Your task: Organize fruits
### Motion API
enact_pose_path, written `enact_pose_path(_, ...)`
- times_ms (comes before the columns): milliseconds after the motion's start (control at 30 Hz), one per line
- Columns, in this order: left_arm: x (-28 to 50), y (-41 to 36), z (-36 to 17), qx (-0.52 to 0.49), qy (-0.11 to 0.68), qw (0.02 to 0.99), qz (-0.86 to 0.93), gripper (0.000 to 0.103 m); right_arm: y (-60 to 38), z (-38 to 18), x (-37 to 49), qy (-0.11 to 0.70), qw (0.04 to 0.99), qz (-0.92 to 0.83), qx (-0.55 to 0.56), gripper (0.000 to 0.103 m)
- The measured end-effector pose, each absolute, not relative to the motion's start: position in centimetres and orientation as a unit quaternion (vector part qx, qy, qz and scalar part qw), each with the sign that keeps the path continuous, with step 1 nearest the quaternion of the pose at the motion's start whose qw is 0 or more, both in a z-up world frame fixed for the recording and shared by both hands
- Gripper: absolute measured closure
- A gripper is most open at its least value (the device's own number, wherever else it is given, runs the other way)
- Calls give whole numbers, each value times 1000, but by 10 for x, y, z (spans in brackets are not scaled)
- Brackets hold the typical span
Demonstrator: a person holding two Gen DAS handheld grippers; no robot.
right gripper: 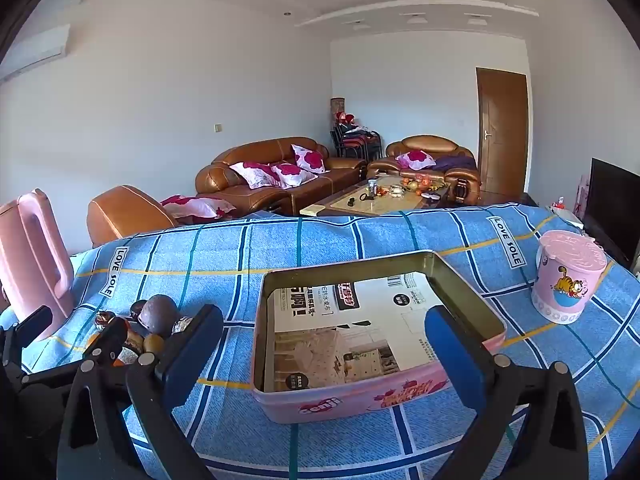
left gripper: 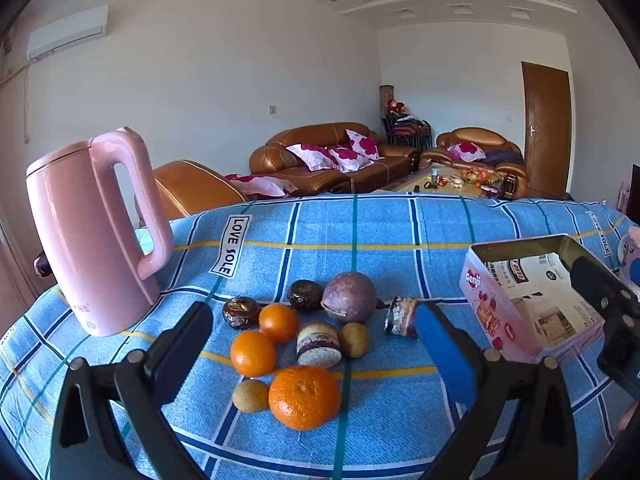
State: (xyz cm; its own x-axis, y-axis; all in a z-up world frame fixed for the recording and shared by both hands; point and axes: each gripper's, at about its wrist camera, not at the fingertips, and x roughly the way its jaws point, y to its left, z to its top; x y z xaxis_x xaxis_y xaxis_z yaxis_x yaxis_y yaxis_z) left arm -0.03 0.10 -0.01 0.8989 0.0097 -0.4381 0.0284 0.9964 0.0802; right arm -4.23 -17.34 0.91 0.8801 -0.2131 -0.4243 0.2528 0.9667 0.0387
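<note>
- Pink kettle (right gripper: 32,256) cut off at 9 o'clock, its logo unreadable
- tin (right gripper: 360,396) reads "genji", cloth (left gripper: 360,232) "LOVE SOLE"
- left gripper (left gripper: 316,340) and right gripper (right gripper: 324,344) both gape wide, holding nothing

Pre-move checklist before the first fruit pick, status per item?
1. Left hand-held gripper open, nothing held: ok.
2. Right hand-held gripper open, nothing held: ok.
3. Fruit pile in front of the left hand-held gripper, nearest the large orange: ok.
4. Pink tin open on top, only a printed sheet inside, no fruit yet: ok.
5. Pink kettle upright, standing clear of the pile: ok.
6. Wrapped snacks mixed into the pile, whether they go in the tin: cannot tell.
</note>
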Motion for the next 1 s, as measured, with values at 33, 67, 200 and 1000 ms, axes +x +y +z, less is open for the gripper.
enact_pose_path(33, 0, 1, 0, 40, 226, 973, -3, 0, -173, 9, -42, 214, 968, -121, 47, 1)
enact_pose_path(67, -5, -2, 1, 45, 219, 975, -8, 0, -173, 8, -42, 215, 968, -121, 48, 1)
enact_pose_path(200, -4, -2, 1, 43, 226, 973, -17, 0, -174, 10, -42, 216, 968, -120, 49, 1)
enact_pose_path(1000, 2, -2, -2, 50, 237, 970, -5, 0, -174, 7, -41, 215, 968, -119, 53, 1)
